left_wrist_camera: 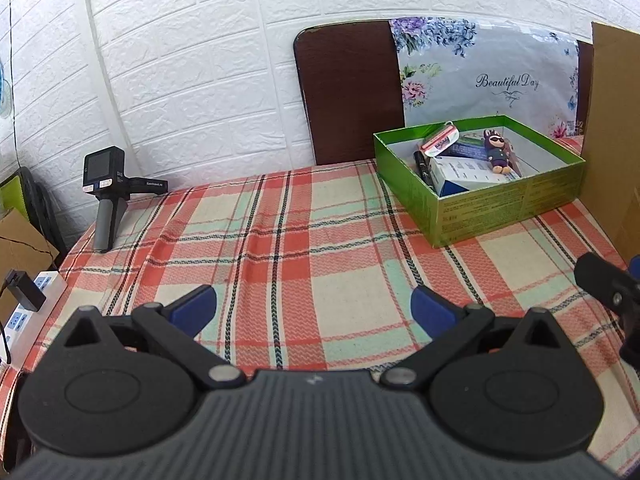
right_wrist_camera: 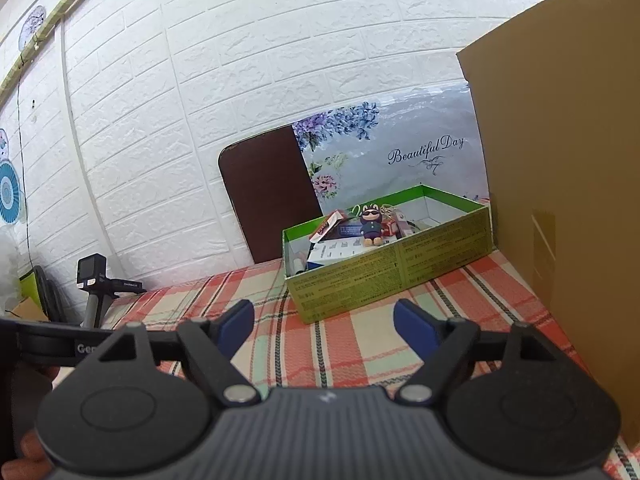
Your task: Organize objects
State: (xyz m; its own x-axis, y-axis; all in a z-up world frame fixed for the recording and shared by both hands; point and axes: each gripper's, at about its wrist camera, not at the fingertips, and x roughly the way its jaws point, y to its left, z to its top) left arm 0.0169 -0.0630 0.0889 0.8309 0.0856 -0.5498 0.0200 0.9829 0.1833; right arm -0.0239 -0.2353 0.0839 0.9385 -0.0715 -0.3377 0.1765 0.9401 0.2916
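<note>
Holding both tongs spread and empty, the left gripper [left_wrist_camera: 314, 304] and right gripper [right_wrist_camera: 324, 322] above bare plaid tablecloth [left_wrist_camera: 280, 240], we judge sorting nearly finished: the sunglasses figurine [left_wrist_camera: 497, 151], marker [left_wrist_camera: 421, 163] and cartons already lie in the green box [left_wrist_camera: 500, 208].

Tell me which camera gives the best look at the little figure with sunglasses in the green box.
The left wrist view. It looks down into the green box, so the sunglasses figure shows whole, lying on the other items. In the right wrist view the figure faces the camera, but the box's near wall hides what it rests on.
</note>
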